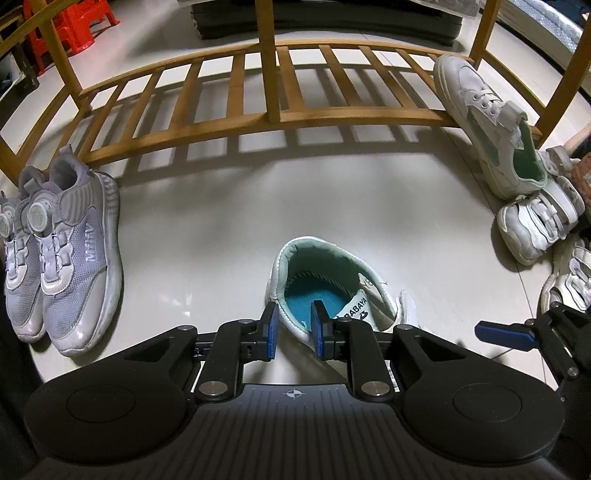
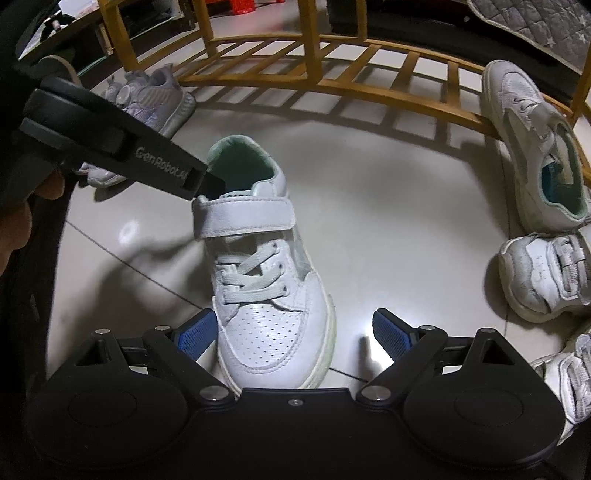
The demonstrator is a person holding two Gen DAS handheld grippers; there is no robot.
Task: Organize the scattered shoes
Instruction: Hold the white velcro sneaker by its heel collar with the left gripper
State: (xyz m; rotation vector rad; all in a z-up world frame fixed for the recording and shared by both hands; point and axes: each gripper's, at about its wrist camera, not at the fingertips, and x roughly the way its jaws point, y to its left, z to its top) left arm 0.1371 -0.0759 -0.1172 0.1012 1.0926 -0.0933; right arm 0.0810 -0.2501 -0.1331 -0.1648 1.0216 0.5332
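A white sneaker with a green lining (image 1: 325,284) (image 2: 258,266) stands on the floor. My left gripper (image 1: 293,326) is shut on its side collar wall, one pad inside the opening and one outside; its body also shows in the right wrist view (image 2: 110,144). My right gripper (image 2: 295,338) is open, its pads on either side of the sneaker's toe, not touching. The matching white sneaker (image 1: 487,129) (image 2: 535,155) leans against the wooden shoe rack (image 1: 258,99) (image 2: 332,74). A grey pair (image 1: 62,254) (image 2: 147,107) stands at the left.
Several worn white strap shoes (image 1: 535,221) (image 2: 546,273) lie in a heap at the right. A red plastic stool (image 1: 70,26) stands behind the rack at the far left. Pale tiled floor (image 1: 229,206) lies between the shoes.
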